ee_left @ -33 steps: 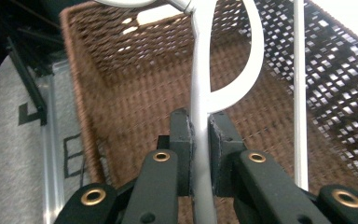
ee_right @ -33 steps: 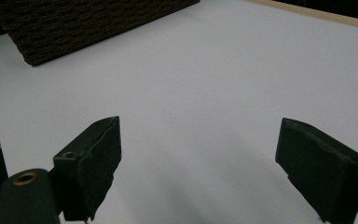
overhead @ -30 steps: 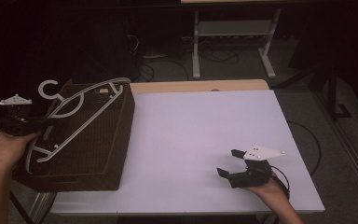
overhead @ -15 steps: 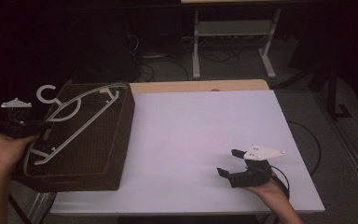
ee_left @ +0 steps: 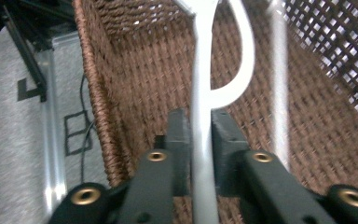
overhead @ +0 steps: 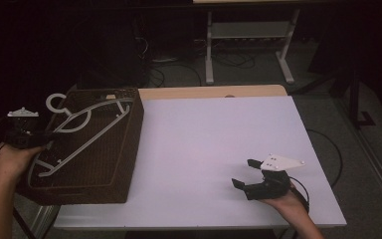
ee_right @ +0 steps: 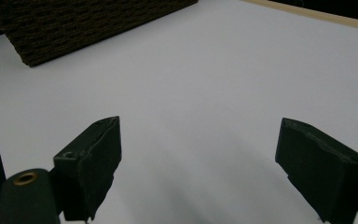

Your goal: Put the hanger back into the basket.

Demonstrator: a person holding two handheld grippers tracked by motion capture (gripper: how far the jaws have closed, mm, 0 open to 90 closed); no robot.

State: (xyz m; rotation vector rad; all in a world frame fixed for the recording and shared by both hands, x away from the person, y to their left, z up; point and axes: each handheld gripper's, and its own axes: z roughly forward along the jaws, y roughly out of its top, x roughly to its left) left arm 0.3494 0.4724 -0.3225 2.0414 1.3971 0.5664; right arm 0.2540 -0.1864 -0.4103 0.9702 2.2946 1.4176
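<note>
White clothes hanger (overhead: 82, 130), lying slantwise across the open top of the brown wicker basket (overhead: 124, 164) at the 9 o'clock side of the white table (overhead: 214, 144); hook end at 11 o'clock over the basket's far rim, bar running toward 7 o'clock. Left gripper (overhead: 47, 137), held in the left hand (overhead: 10, 159) at the basket's 9 o'clock edge, pinching one white rod of the hanger; in the left gripper view (ee_left: 200, 135), both black jaws pressed against that rod from either side, curved loop rising toward 12 o'clock, woven basket wall behind. Right gripper (overhead: 246, 173), held in the right hand (overhead: 283, 201) at 5 o'clock on the table, well apart from the basket; jaws spread wide with bare tabletop between them, as seen in the right gripper view (ee_right: 200, 154), basket corner at 11 o'clock. Grey plate (overhead: 281, 162) on top of the right gripper.
</note>
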